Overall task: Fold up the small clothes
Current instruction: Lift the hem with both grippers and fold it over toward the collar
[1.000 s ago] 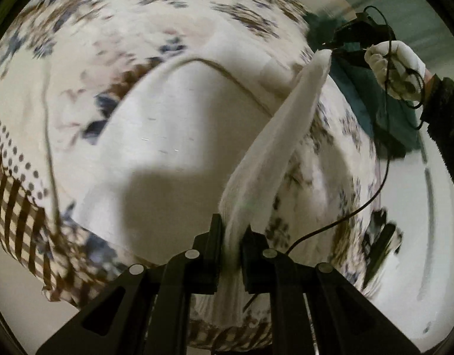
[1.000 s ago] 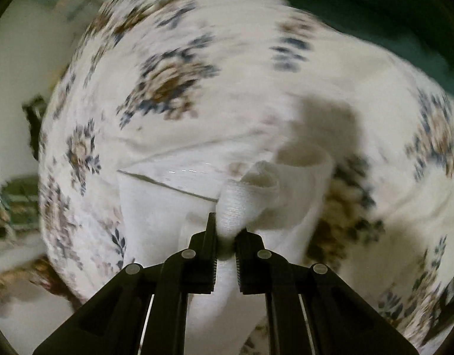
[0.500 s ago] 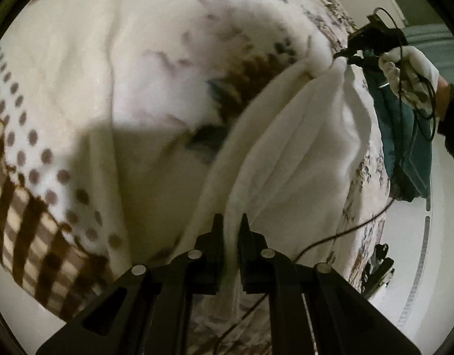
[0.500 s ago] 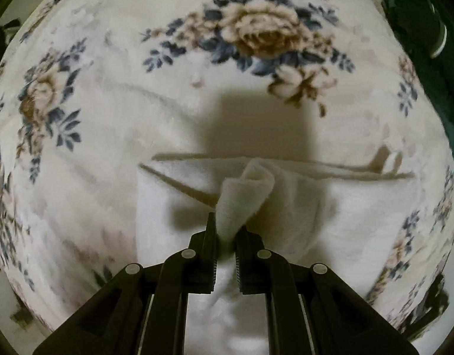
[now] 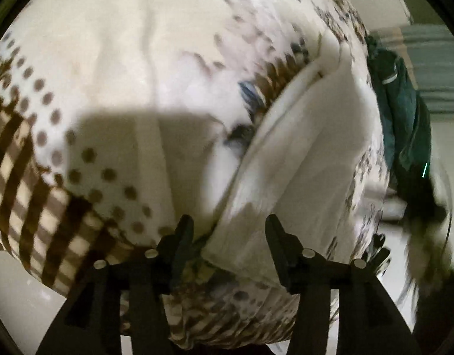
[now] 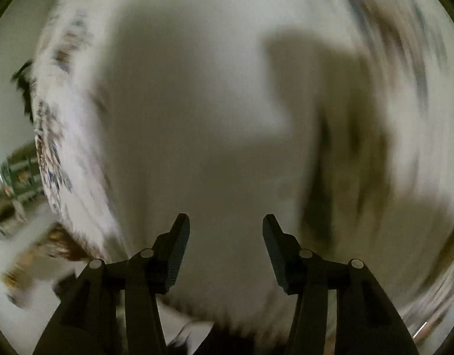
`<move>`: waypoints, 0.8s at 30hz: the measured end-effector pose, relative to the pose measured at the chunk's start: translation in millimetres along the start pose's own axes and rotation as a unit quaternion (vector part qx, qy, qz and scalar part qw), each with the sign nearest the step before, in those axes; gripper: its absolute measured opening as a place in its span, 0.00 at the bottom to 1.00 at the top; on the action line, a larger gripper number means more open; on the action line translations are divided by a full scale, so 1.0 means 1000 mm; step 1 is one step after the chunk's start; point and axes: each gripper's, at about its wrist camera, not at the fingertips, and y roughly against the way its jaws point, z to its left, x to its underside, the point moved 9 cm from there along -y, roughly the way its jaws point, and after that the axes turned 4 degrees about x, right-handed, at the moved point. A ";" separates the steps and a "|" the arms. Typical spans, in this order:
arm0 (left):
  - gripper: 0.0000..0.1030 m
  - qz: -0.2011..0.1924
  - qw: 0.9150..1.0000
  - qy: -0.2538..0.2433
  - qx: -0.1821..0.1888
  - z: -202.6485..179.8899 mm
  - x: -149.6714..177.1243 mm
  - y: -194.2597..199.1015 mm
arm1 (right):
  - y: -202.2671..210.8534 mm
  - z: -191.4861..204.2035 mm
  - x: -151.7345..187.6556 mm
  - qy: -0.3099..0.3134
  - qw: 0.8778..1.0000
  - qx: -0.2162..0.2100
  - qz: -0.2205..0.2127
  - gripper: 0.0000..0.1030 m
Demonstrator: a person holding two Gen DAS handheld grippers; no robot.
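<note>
Both grippers stand with their jaws spread wide and nothing between them. From the left wrist view, the left gripper hangs just above the near corner of the white cloth, which lies folded in layers on the floral blanket, its long edge running away toward the upper right. That blanket has a dotted band and a brown checked border at its left side, and a dark green garment sits beyond its right edge. The right wrist view is badly smeared: the right gripper is spread over a pale, shadowed surface, and I cannot tell whether that is the cloth or the blanket, though blurred flower print shows at both sides.
</note>
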 end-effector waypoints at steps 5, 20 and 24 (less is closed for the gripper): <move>0.46 0.007 0.999 -0.022 -0.028 -0.012 0.002 -0.014 | -0.086 -0.062 0.089 -0.223 0.949 -0.210 0.076 0.52; 0.46 0.031 0.982 -0.132 -0.132 -0.025 0.010 -0.029 | -0.094 -0.098 0.148 -0.218 0.963 -0.147 -0.061 0.03; 0.46 0.049 0.973 -0.161 -0.161 -0.018 0.011 -0.046 | -0.095 -0.097 0.170 -0.206 0.965 -0.143 -0.076 0.03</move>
